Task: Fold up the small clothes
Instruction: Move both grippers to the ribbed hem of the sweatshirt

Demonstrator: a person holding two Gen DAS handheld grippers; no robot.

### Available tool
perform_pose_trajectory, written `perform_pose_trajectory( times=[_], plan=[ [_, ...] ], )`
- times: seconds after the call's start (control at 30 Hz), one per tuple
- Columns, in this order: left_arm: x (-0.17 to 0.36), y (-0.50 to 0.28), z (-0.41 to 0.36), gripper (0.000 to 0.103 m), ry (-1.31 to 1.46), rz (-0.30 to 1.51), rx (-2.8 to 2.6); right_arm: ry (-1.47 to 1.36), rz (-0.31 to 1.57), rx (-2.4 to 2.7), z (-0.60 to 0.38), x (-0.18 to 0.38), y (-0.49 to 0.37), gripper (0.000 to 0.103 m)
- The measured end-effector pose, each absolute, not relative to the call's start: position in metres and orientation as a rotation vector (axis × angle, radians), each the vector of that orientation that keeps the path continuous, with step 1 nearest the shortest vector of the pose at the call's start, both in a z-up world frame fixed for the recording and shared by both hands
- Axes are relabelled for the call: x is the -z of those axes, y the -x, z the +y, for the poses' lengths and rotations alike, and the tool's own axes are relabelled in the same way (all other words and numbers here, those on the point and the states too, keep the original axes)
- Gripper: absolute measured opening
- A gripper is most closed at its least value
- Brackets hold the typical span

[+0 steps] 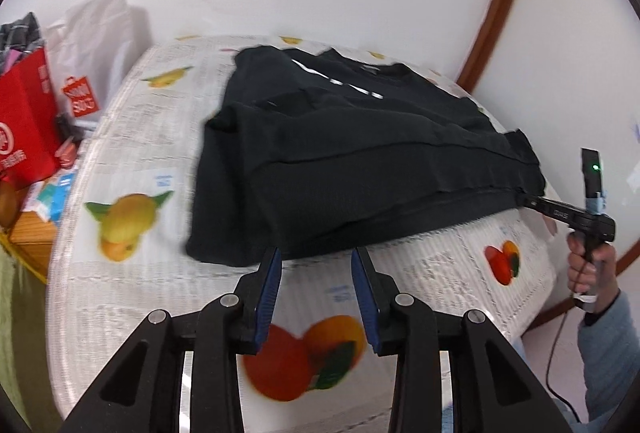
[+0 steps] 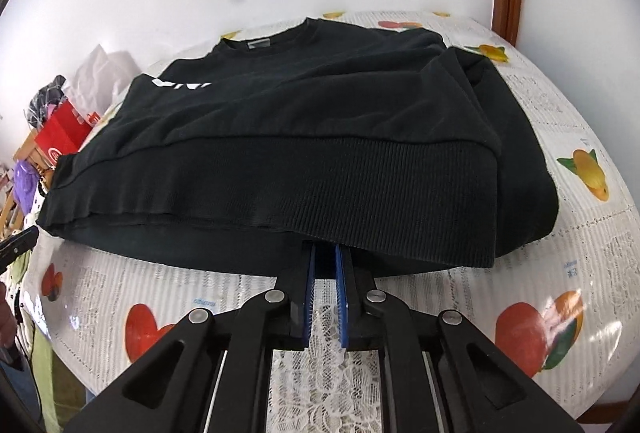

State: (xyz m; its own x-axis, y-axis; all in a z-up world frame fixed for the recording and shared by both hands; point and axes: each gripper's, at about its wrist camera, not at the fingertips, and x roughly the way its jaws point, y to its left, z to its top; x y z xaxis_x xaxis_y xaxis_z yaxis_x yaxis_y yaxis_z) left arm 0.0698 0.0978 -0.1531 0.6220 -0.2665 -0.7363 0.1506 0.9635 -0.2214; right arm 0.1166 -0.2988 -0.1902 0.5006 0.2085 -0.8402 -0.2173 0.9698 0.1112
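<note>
Ribbed black sweatshirt (image 2: 304,137), lace tablecloth (image 2: 328,365).

Both wrist views look steeply down along their fingers at the sweater (image 1: 360,153) on the table (image 1: 140,153), right view nearer.

Near edge of the table (image 1: 440,273) lies bare in front of my left gripper (image 1: 316,257), open passage there. The black sweatshirt (image 1: 360,153) fills the middle. Past the left edge, red bags (image 1: 24,121) crowd in; wall close behind.
</note>
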Motion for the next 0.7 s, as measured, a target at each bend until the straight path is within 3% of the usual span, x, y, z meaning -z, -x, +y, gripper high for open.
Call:
perform_pose_trajectory(
  times=[0.7],
  plan=[
    [0.169,-0.113,0.056,0.031,0.181,0.943,0.355,0.022,1.035,-0.203,-0.294,0.196,-0.119,0.008]
  ],
)
